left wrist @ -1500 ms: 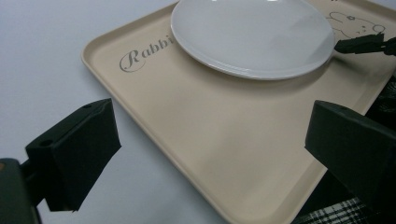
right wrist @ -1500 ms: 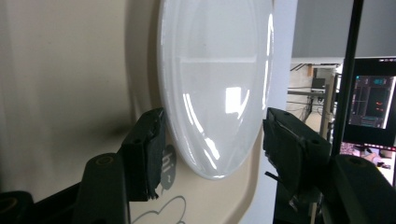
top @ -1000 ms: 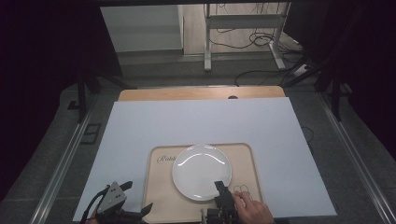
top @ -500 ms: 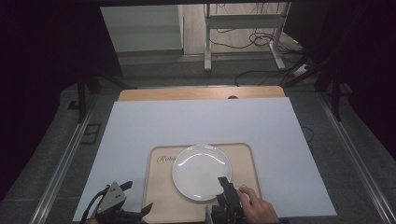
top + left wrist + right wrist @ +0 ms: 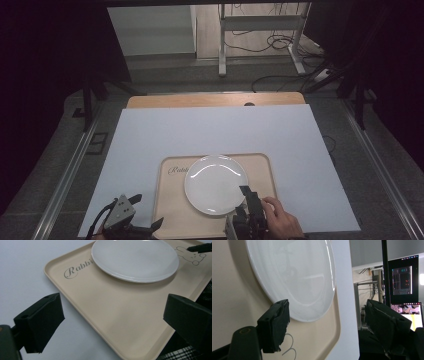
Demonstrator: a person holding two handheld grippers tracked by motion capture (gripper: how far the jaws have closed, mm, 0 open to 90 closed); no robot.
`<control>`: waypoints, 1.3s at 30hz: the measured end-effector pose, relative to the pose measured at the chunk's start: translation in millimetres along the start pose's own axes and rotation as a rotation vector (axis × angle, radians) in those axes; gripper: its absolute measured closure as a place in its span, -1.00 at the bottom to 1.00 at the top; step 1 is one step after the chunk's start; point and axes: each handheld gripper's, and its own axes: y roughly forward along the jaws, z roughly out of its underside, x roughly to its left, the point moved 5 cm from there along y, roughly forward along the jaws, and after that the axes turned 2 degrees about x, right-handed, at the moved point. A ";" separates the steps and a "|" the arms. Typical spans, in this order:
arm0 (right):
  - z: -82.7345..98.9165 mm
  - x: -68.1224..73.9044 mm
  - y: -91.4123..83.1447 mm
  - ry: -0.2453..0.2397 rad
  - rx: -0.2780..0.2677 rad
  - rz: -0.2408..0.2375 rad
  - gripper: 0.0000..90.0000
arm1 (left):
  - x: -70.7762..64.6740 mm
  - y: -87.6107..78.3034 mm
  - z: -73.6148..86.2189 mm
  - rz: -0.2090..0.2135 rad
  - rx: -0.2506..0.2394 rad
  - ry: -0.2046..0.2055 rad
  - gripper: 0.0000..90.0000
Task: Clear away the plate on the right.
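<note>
A white plate lies on a beige tray printed with "Rabbit" script, near the table's front edge. My right gripper sits at the plate's near right rim, held by a hand. In the right gripper view its jaws have just been opening and now stand apart as the right gripper. The plate rim is just beyond the left jaw, and no pad presses on it. My left gripper waits open at the tray's front left corner. In the left gripper view, the left gripper is over the tray short of the plate.
A white sheet covers the wooden table. A rabbit drawing marks the tray's right end, with the right gripper's tip over it. Metal rails run along both table sides. Cables and a stand lie on the floor behind.
The right gripper's jaws have spread apart at the plate's near rim, and the hand has shifted slightly right. The plate, tray and left gripper have stayed put.
</note>
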 end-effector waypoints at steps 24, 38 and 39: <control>26.1 -9.4 2.4 0.208 0.004 -0.078 -0.75 | -0.1 -0.1 0.0 0.000 -0.001 0.000 -0.93; 39.5 -17.7 -0.3 0.356 -0.013 -0.165 -0.88 | -0.1 -0.1 0.1 0.000 0.000 0.000 -0.93; 40.3 -18.1 -0.5 0.366 -0.014 -0.167 -0.88 | -0.1 -0.2 0.1 0.000 0.000 0.001 -0.93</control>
